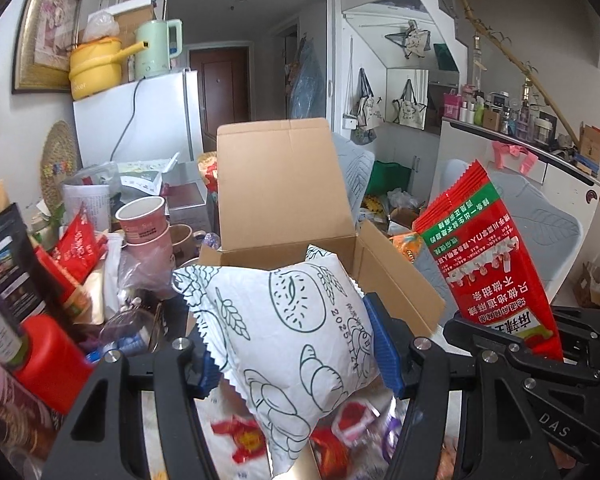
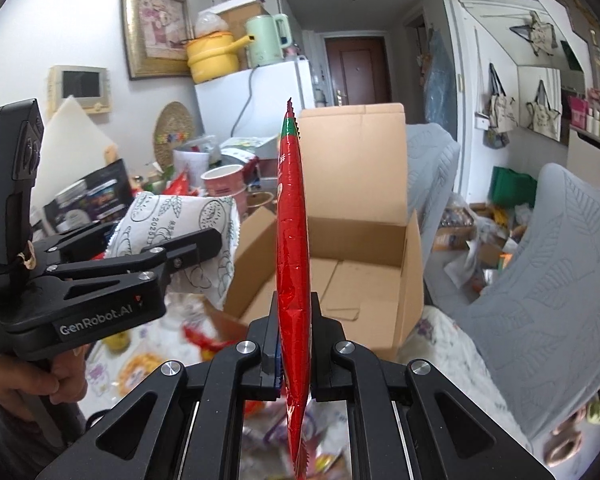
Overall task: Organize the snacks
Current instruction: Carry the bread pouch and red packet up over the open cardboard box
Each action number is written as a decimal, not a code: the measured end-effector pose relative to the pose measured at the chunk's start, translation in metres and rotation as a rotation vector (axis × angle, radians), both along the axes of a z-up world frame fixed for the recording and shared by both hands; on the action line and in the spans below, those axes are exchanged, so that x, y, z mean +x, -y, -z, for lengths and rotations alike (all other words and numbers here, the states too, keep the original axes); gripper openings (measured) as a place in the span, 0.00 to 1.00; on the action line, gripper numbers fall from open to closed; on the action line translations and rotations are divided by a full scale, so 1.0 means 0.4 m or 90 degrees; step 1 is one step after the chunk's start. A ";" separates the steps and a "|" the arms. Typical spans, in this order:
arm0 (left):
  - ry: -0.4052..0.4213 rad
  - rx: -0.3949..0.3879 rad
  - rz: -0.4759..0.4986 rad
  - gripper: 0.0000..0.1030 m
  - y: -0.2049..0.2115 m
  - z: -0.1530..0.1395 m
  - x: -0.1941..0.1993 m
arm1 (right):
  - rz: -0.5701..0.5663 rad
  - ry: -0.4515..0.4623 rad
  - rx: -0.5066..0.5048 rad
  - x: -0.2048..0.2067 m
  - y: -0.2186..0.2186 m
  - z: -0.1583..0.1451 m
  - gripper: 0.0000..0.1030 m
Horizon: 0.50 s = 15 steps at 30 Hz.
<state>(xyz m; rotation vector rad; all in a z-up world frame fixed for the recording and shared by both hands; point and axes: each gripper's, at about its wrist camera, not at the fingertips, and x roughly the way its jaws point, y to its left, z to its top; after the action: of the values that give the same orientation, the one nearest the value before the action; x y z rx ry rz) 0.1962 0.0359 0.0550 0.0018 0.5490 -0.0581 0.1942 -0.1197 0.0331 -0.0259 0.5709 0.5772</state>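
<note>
Left claw (image 1: 296, 344) clamped across a puffy white snack bag (image 1: 284, 320) printed with bread drawings, blue pads (image 1: 384, 344) pressing both sides. Right claw (image 2: 294, 344) pinched tight on a flat red snack packet (image 2: 294, 240), held upright and edge-on. Both packets raised just in front of an open cardboard box (image 2: 360, 248), flaps up, nothing visible inside. Blurred wrappers (image 1: 244, 436) scattered on the table (image 2: 452, 344) below. Cluttered room behind: paper cups (image 1: 142, 216), white fridge (image 1: 140, 120), grey chairs (image 2: 548, 280).
</note>
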 end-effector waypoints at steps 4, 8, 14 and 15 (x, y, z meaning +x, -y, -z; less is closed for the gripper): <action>-0.015 0.003 -0.008 0.59 -0.018 0.017 0.077 | -0.006 -0.028 0.006 0.069 -0.003 0.014 0.09; -0.042 -0.001 -0.023 0.59 -0.032 0.047 0.149 | -0.005 -0.042 -0.012 0.127 -0.021 0.034 0.09; -0.086 0.023 -0.041 0.59 -0.029 0.108 0.222 | -0.007 -0.077 -0.038 0.203 -0.054 0.090 0.09; -0.096 0.024 -0.043 0.59 -0.029 0.120 0.231 | -0.005 -0.081 -0.046 0.212 -0.058 0.101 0.09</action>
<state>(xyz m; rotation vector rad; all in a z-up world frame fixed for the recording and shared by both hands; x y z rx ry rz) 0.2888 0.0475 0.0069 0.0164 0.7000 0.0181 0.2790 -0.0963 -0.0073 -0.0595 0.7157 0.5690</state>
